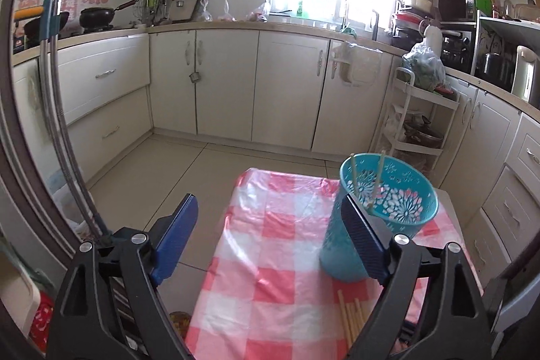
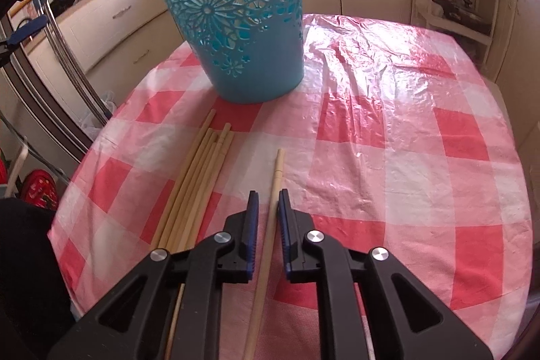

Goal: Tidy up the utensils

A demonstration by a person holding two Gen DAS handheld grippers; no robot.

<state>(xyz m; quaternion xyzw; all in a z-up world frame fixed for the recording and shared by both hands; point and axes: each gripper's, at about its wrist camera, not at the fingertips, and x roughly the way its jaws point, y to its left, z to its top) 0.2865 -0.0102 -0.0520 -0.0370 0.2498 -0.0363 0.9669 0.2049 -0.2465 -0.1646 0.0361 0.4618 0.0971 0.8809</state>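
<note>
A teal perforated basket (image 2: pixel 236 22) stands upright on the red-and-white checked tablecloth (image 2: pixel 388 140); in the left wrist view the basket (image 1: pixel 388 211) holds two chopsticks (image 1: pixel 378 177) leaning inside. A bundle of several wooden chopsticks (image 2: pixel 199 177) lies in front of the basket, and also shows in the left wrist view (image 1: pixel 352 316). One single chopstick (image 2: pixel 275 184) lies apart, to the bundle's right. My right gripper (image 2: pixel 268 204) straddles it, jaws narrowly apart with small gaps on both sides. My left gripper (image 1: pixel 270 218) is wide open and empty, raised above the table's left edge.
The table is small, its edges close on every side, with tiled floor (image 1: pixel 175 171) beyond. A white shelf trolley (image 1: pixel 415 123) stands behind the table on the right. A metal pole (image 1: pixel 64 123) runs up on the left. Kitchen cabinets (image 1: pixel 236 83) line the walls.
</note>
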